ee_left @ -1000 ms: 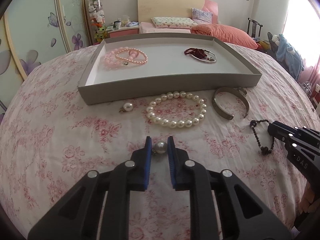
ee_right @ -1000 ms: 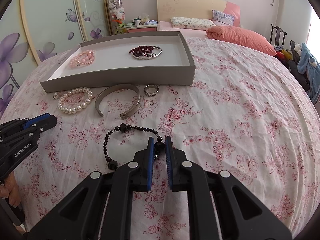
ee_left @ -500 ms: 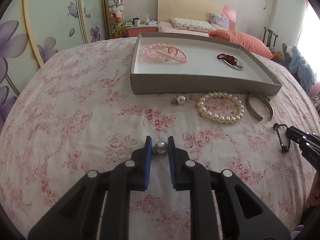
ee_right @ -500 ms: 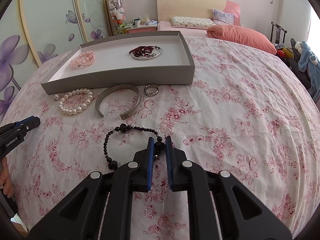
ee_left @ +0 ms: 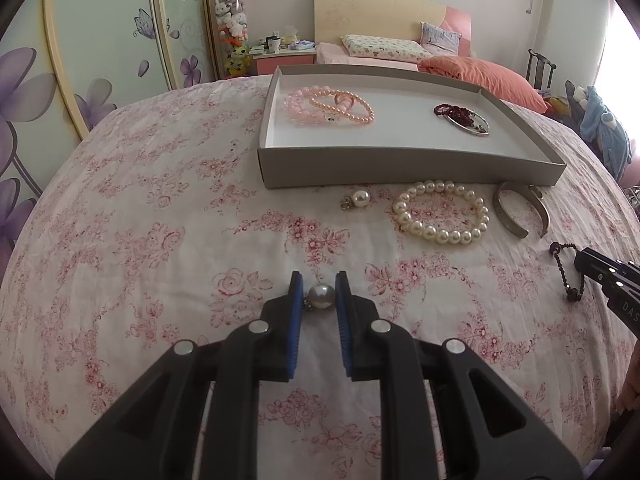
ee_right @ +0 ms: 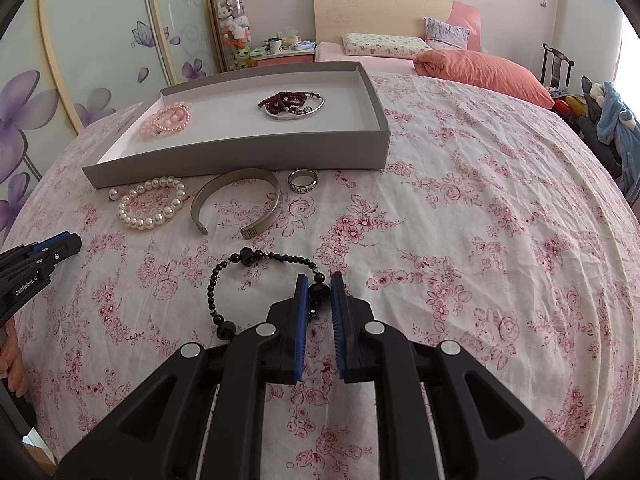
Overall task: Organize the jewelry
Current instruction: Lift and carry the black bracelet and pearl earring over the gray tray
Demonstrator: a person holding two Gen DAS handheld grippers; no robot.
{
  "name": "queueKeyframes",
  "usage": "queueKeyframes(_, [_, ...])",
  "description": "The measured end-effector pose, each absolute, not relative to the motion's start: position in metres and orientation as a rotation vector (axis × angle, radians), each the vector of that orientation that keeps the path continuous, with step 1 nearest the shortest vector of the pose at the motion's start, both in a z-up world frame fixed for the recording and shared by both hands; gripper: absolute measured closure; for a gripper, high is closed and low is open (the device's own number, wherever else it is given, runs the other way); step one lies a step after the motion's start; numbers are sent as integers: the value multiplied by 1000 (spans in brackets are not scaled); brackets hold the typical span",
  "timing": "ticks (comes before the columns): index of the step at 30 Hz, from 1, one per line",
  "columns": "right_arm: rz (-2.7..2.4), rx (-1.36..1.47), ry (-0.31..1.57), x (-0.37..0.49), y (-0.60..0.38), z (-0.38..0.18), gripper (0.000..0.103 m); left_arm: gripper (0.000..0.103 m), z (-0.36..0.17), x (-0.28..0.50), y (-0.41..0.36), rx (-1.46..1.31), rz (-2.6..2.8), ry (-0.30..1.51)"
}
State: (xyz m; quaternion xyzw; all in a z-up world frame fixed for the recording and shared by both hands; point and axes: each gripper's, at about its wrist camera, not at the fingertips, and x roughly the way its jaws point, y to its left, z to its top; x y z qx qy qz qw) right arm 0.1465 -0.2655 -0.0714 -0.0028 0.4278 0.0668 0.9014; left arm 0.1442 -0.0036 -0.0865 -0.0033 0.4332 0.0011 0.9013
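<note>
Over a pink floral bedspread [ee_left: 160,220], the left gripper [ee_left: 319,294] clamps a round white pearl pendant [ee_left: 321,295] while the right gripper [ee_right: 319,294] pinches a black beaded bracelet [ee_right: 256,258].

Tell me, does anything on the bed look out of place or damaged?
Nothing looks damaged. Outside the grey tray, though, a pearl bracelet, silver cuff and ring lie loose on the bedspread.

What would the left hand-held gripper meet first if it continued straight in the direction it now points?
Probably the bedspread just beyond its tips. The left hand-held gripper, shut on a pearl earring, points steeply down at bare cloth. The tray lies farther ahead and to the right, though depth is unclear.
</note>
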Motion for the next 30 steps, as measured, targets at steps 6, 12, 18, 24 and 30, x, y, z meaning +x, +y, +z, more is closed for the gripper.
queueKeyframes(6, [142, 5, 884, 147, -268, -72, 91, 86, -86, 144, -2, -18, -6, 895])
queueKeyframes(12, [169, 38, 842, 141, -270, -65, 91, 87, -84, 142, 2, -40, -13, 883])
queueKeyframes(18, [206, 71, 781, 136, -269, -47, 91, 87, -75, 134, 3, -26, -8, 836])
queueKeyframes(24, [239, 87, 729, 135, -266, -30, 91, 87, -64, 130, 7, -48, -7, 798])
queueKeyframes(30, [269, 98, 674, 133, -260, -13, 91, 87, -48, 123, 7, -64, -14, 734])
